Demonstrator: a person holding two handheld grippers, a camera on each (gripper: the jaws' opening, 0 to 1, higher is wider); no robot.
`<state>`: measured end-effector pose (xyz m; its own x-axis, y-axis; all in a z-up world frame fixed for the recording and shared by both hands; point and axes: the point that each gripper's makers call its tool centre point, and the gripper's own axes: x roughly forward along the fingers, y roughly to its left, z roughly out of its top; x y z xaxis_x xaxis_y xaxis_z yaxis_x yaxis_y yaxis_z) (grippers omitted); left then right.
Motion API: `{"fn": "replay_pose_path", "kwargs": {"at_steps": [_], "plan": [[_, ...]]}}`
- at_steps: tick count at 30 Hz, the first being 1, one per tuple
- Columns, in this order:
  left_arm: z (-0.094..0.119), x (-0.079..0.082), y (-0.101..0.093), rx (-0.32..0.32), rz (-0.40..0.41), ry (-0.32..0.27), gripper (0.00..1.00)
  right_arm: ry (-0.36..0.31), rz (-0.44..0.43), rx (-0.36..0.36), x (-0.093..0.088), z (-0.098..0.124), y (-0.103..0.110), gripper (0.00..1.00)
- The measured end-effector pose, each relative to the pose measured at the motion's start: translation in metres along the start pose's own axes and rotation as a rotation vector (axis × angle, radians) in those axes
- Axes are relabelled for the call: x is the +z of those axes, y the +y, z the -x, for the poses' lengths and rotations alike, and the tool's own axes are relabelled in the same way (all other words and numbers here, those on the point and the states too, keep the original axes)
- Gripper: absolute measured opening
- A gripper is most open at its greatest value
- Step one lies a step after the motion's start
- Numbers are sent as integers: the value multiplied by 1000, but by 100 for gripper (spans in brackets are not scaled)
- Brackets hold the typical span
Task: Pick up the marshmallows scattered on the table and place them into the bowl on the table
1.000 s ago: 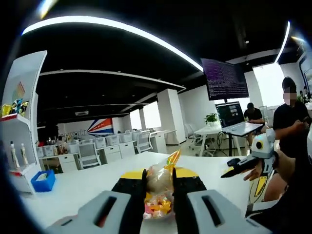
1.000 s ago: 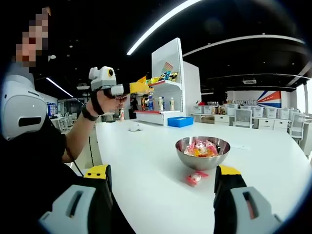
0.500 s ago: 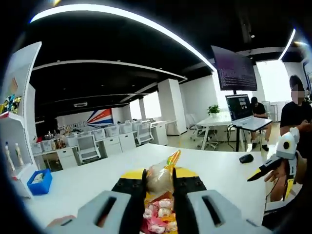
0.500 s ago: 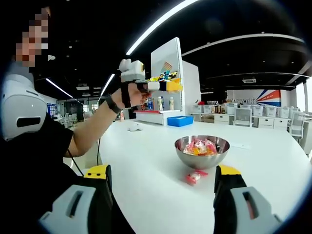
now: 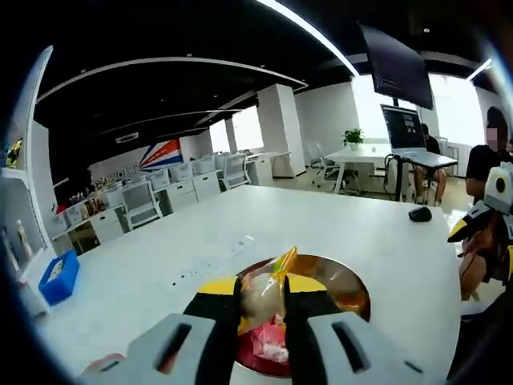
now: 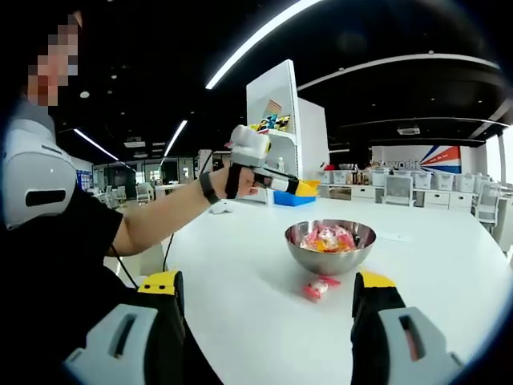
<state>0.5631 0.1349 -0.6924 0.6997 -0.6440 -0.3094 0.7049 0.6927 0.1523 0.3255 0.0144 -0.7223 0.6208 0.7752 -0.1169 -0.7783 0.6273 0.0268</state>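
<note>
My left gripper [image 5: 263,282] is shut on a clear-wrapped marshmallow [image 5: 261,301] with an orange twist end. It hangs just above the steel bowl [image 5: 346,282], which holds several pink and yellow marshmallows. In the right gripper view a person's hand holds that left gripper [image 6: 304,188] up beside the bowl [image 6: 330,258], above its left rim. One pink wrapped marshmallow [image 6: 318,288] lies on the white table [image 6: 240,281] just in front of the bowl. My right gripper [image 6: 268,298] stands open low over the near table edge, short of that marshmallow and holding nothing. It also appears at the right edge of the left gripper view as the right gripper [image 5: 483,221].
A white shelf unit [image 6: 276,112] with snacks and a blue bin [image 5: 54,277] stand past the far end of the table. A black mouse [image 5: 419,213] lies near the table's far right edge. The person's outstretched arm [image 6: 164,220] spans the left side above the table.
The left gripper, still shut on the marshmallow, has swung over and tipped down toward the bowl. The right gripper, the bowl and the marshmallow on the table have stayed put.
</note>
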Motion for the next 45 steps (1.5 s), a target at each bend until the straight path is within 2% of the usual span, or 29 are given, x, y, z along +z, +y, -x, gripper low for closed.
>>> {"fn": "replay_pose_path", "kwargs": {"at_steps": [4, 8, 12, 15, 26, 35, 45], "plan": [[-3, -18, -13, -40, -21, 57, 19, 1, 2, 2, 0, -1, 1, 81], [-11, -25, -22, -46, -61, 88, 19, 4, 2, 4, 0, -1, 1, 81], [-13, -36, -15, -2, -147, 145, 19, 6, 4, 6, 0, 1, 0, 81], [-14, -40, -20, -10, -156, 157, 19, 4, 5, 2, -1, 3, -2, 81], [-23, -41, -20, -61, -168, 148, 20, 13, 2, 0, -5, 3, -3, 81], [-24, -46, -15, -37, -182, 149, 20, 13, 2, -4, -5, 4, -4, 81], [-24, -39, -18, -46, -184, 113, 20, 15, 0, -3, -5, 3, -3, 81]]}}
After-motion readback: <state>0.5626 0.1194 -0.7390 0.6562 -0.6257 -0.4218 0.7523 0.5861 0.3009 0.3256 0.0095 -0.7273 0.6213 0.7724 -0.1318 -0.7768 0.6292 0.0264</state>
